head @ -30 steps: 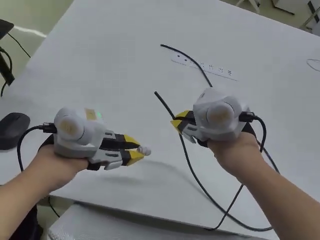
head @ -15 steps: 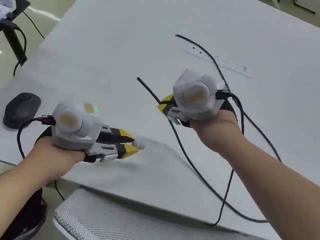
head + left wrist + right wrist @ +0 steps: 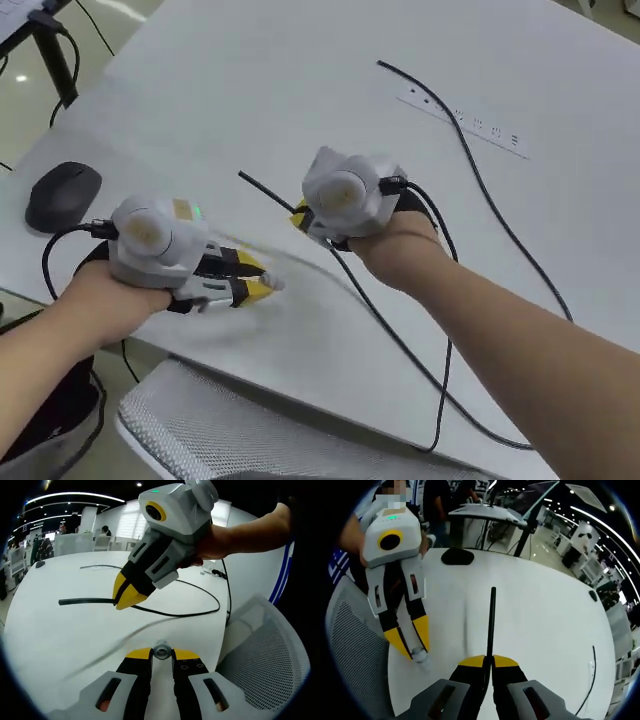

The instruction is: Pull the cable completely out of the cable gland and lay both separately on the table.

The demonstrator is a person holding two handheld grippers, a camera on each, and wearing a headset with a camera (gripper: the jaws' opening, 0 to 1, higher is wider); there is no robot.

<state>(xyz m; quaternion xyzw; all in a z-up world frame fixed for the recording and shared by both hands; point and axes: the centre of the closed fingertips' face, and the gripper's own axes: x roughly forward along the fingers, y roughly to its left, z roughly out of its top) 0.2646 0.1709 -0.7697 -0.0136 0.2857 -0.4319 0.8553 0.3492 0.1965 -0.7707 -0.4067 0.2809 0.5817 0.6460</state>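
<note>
My left gripper (image 3: pixel 256 287) is shut on a small white cable gland (image 3: pixel 274 285), held just above the table near its front edge; the gland (image 3: pixel 161 649) sits between the yellow tips. My right gripper (image 3: pixel 299 219) is shut on the black cable (image 3: pixel 262 188), whose free end sticks out past the jaws to the left. The cable (image 3: pixel 491 617) runs straight ahead from my right gripper (image 3: pixel 488 660). Cable and gland are apart. Behind the right hand the cable (image 3: pixel 400 345) trails toward the table's front edge. The left gripper (image 3: pixel 413 641) shows with the gland (image 3: pixel 420 656).
A dark mouse (image 3: pixel 62 195) lies at the table's left edge. A white power strip (image 3: pixel 468 121) and a second black cable (image 3: pixel 480 180) lie at the back right. A mesh chair (image 3: pixel 200 430) stands below the table's front edge.
The head camera has swung, so the whole picture shifted. My right gripper has moved left with the cable, closer to the left gripper. Both grips are unchanged.
</note>
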